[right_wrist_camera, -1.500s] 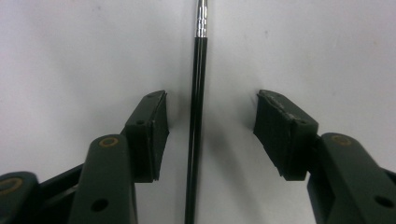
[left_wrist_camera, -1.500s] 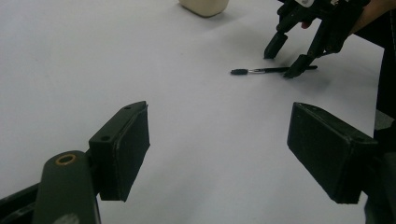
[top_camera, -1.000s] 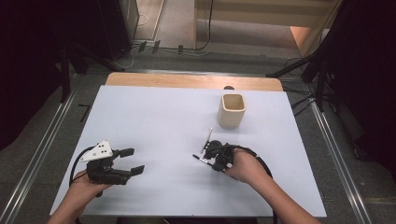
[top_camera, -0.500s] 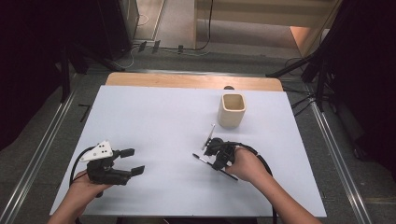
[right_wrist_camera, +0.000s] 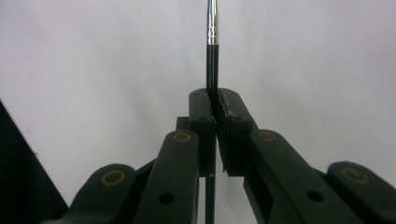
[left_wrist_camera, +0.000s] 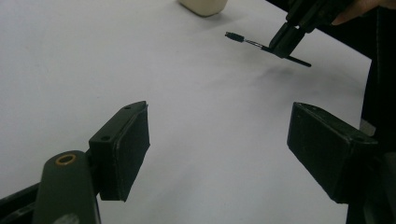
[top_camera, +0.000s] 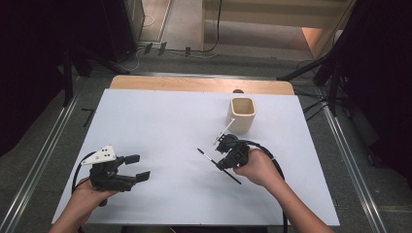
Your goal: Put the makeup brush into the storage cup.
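Brush (top_camera: 217, 165) stays clamped in right gripper (top_camera: 227, 158); carry it level toward cup (top_camera: 241, 114) near far edge, left gripper (top_camera: 133, 167) released.

A thin black brush with a matt handle (right_wrist_camera: 212, 65) is fitted with a bright, glossy metal ferrule, ringed with fine grooves. It is clamped between the matt black plastic pads of the right gripper (right_wrist_camera: 213, 109); brass-coloured metal pivots are set in its smooth links. The wide-set pads of the left gripper (left_wrist_camera: 219, 149) are faced with a dull, slightly grainy black material. The white table cover (top_camera: 160, 126) appears smooth and matt. Bare light wood (top_camera: 194, 84) is exposed along the far edge. The cream square cup (top_camera: 241, 114) is smooth with a soft sheen.
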A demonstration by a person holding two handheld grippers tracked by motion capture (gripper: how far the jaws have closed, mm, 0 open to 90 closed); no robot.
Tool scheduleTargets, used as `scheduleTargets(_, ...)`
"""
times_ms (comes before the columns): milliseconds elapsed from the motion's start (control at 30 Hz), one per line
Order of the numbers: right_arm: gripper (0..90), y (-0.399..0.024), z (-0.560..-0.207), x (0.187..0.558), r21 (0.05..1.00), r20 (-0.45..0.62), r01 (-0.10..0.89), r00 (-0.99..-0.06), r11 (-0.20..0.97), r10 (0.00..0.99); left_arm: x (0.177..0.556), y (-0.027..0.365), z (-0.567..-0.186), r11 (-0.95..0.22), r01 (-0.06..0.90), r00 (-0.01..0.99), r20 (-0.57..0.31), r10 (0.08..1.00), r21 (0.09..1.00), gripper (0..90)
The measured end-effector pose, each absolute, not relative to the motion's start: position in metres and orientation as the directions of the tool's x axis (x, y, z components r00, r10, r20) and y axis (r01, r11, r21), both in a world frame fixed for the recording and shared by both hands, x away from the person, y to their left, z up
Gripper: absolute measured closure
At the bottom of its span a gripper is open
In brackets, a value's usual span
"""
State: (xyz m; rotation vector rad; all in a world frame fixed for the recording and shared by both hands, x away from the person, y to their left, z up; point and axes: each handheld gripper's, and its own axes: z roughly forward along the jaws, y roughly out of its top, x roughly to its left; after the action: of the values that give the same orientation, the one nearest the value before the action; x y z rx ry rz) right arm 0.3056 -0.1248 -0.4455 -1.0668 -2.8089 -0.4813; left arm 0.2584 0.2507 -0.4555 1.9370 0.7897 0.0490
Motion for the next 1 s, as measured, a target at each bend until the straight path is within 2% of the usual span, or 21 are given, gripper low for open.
scheduleTargets(133,86.6,-0.131,-0.443,0.305,0.319,0.272,0.698,-0.716,0.642,0.643,0.261,0.253,-0.454,-0.225,0.554,0.75,-0.362,0.554,0.802,21.4)
scheduleTargets(267,86.6,-0.136,-0.442,0.301,0.379,0.33,0.723,-0.688,0.577,0.646,0.262,0.253,-0.455,-0.227,0.574,0.742,-0.383,0.55,0.787,21.5)
scheduleTargets(400,86.6,-0.139,-0.445,0.298,0.439,0.34,0.718,-0.689,0.54,0.64,0.263,0.25,-0.456,-0.237,0.595,0.737,-0.404,0.542,0.768,21.5)
scheduleTargets(533,86.7,-0.141,-0.452,0.297,0.476,0.376,0.73,-0.672,0.49,0.638,0.265,0.246,-0.456,-0.25,0.602,0.736,-0.405,0.543,0.758,21.5)
scheduleTargets(733,86.6,-0.142,-0.457,0.295,0.531,0.373,0.722,-0.669,0.443,0.642,0.271,0.242,-0.453,-0.248,0.593,0.741,-0.399,0.541,0.766,21.6)
scheduleTargets(1000,86.7,-0.142,-0.458,0.293,0.562,0.396,0.732,-0.647,0.385,0.651,0.276,0.236,-0.452,-0.256,0.603,0.737,-0.404,0.542,0.755,21.7)
